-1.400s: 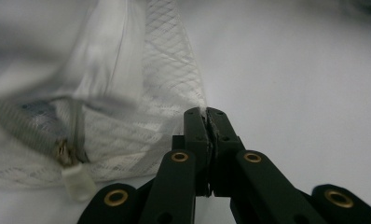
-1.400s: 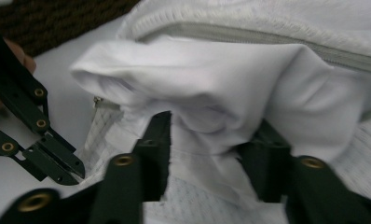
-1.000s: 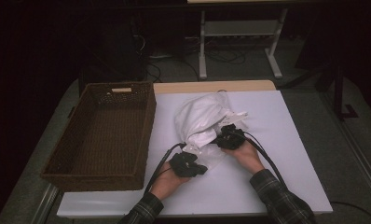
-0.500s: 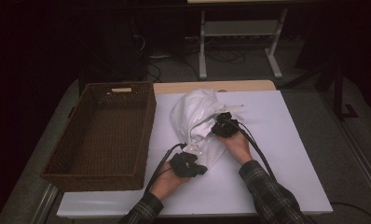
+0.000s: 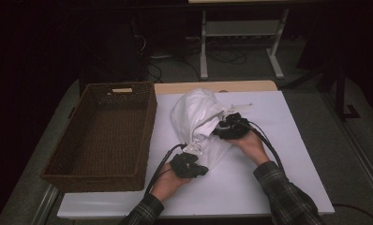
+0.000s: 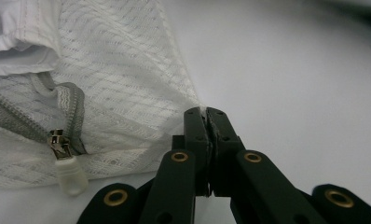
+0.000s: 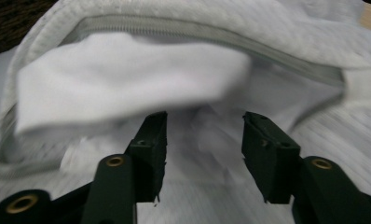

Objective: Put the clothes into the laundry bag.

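A white mesh zip bag point(image 5: 194, 112) stands bunched up in the middle of the white table top. My left gripper point(image 5: 192, 157) is at the bag's near corner. In the left gripper view its tips point(image 6: 205, 114) are shut on the corner of the bag point(image 6: 118, 84), beside the grey zipper and its pull point(image 6: 67, 163). My right gripper point(image 5: 224, 129) is at the bag's right side. Its jaws point(image 7: 204, 126) have just been opening and stand apart at the bag's zipped mouth point(image 7: 211, 35). A white cloth point(image 7: 127, 74) lies inside, and nothing is pinched between the jaws.
An empty brown wicker basket point(image 5: 105, 131) sits left of the bag, close to the left hand. The white table top point(image 5: 287, 140) extends right of the right hand. Metal frame legs point(image 5: 241, 42) stand on the floor beyond the table.
The right hand has moved a little farther from the person and up along the bag's side. The bag now stands taller and more bunched. The left hand has kept still.
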The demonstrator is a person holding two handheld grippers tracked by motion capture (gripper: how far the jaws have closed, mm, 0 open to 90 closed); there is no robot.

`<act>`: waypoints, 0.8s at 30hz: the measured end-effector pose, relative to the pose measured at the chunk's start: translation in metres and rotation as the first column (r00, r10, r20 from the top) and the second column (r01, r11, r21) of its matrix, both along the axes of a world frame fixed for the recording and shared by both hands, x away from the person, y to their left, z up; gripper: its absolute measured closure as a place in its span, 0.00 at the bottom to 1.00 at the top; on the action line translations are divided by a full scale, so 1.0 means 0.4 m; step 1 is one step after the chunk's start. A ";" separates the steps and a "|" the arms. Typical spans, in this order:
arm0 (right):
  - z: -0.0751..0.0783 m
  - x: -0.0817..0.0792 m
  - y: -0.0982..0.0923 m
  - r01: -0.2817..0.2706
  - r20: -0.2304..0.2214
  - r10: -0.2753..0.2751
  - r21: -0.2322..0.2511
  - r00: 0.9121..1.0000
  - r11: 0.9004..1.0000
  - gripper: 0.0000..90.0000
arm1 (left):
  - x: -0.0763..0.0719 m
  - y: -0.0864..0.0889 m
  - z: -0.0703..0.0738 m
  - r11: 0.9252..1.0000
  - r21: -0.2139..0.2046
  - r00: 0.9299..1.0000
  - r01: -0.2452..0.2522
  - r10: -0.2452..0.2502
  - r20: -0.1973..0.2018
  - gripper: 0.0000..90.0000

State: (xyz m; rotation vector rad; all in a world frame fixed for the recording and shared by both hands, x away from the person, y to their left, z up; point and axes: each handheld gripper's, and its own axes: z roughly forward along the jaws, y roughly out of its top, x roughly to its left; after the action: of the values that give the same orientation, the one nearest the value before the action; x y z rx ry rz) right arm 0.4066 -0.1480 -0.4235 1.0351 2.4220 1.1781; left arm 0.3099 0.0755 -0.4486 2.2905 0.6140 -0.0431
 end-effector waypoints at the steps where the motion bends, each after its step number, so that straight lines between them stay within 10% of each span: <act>1: 0.003 -0.006 -0.015 -0.002 -0.004 0.002 0.001 1.000 1.000 0.51 | 0.000 0.000 0.000 1.000 -0.001 1.000 -0.001 0.001 -0.001 0.98; 15: 0.020 0.010 -0.204 0.136 0.026 -0.136 0.014 0.990 0.991 0.49 | 0.000 0.001 0.000 1.000 -0.002 1.000 -0.002 0.002 -0.002 0.97; 24: -0.003 0.062 -0.191 0.130 -0.006 -0.130 0.004 0.992 0.992 0.58 | -0.001 0.000 0.000 1.000 0.000 1.000 -0.003 0.003 -0.001 0.97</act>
State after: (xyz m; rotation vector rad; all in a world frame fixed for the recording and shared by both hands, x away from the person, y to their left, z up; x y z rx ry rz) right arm 0.4315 -0.2245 -0.4246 1.1789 2.3179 1.1391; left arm 0.3097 0.0756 -0.4485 2.2897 0.6175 -0.0430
